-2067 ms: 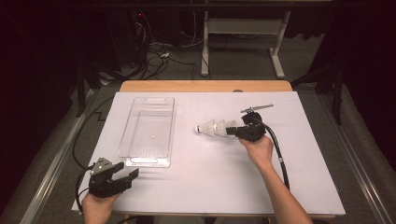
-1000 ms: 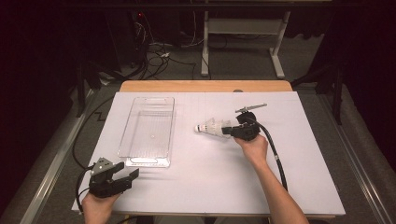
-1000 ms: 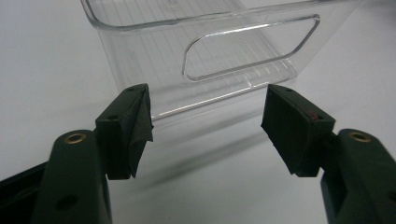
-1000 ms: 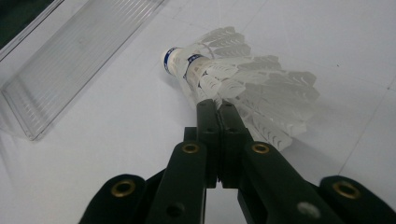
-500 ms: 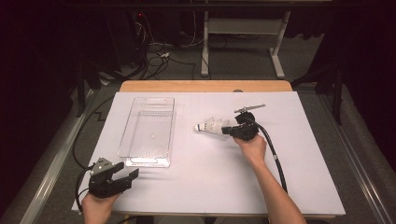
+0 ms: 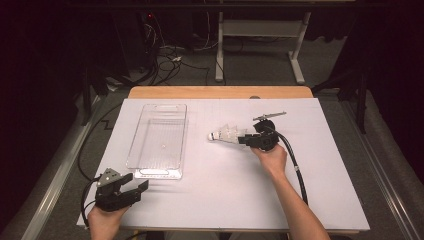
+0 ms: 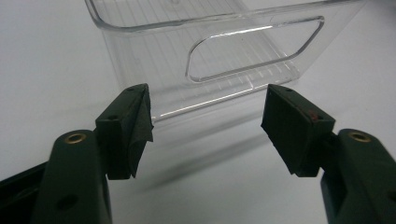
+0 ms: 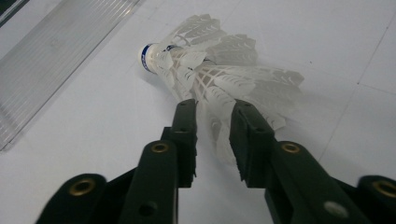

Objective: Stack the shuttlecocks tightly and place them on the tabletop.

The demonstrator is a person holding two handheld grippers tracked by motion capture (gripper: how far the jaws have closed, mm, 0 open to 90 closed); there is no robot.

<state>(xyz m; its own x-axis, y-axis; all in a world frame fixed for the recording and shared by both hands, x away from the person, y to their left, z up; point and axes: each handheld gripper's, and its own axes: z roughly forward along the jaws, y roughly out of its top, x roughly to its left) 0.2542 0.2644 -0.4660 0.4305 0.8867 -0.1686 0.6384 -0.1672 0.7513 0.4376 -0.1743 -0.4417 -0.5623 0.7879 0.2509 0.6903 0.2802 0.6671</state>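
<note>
Shuttlecock (image 8: 219, 74) lies on its side on the white counter (image 6: 330, 165), just right of the clear tray (image 6: 159, 142), cork toward the tray. The right gripper (image 8: 214, 135) has just been opening; its jaws straddle the feather skirt with a small gap. Closing hard could crush feathers; lifting now could leave it behind. The left gripper (image 7: 205, 126) stands wide open, holding nothing.
</note>
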